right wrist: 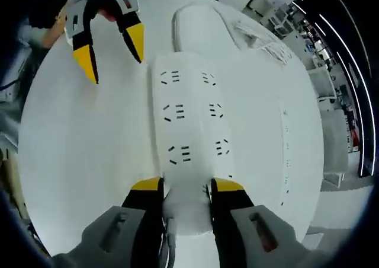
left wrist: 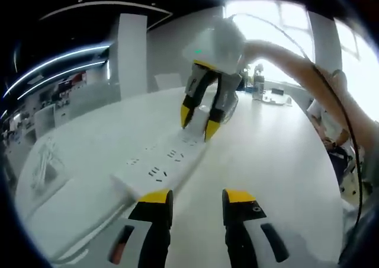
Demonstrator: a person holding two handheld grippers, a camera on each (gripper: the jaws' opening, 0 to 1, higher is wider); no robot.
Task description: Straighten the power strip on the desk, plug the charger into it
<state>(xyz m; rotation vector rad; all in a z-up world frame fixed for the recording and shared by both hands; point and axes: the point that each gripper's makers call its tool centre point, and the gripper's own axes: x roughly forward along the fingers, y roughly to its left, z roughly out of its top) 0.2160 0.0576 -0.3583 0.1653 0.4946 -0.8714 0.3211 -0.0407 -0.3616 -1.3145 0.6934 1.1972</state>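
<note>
Two tools | right tool (right wrist: 185, 188) pinching strip (right wrist: 192, 123) end | left tool (left wrist: 197, 198) spread, empty | risk: strip pivots, skids on desk (right wrist: 77, 143)

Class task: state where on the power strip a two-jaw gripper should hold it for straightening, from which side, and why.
Grip the power strip at a narrow end, jaws across its width, approaching along its length. The right gripper shows this: the long flat body pivots easily from an end.
</note>
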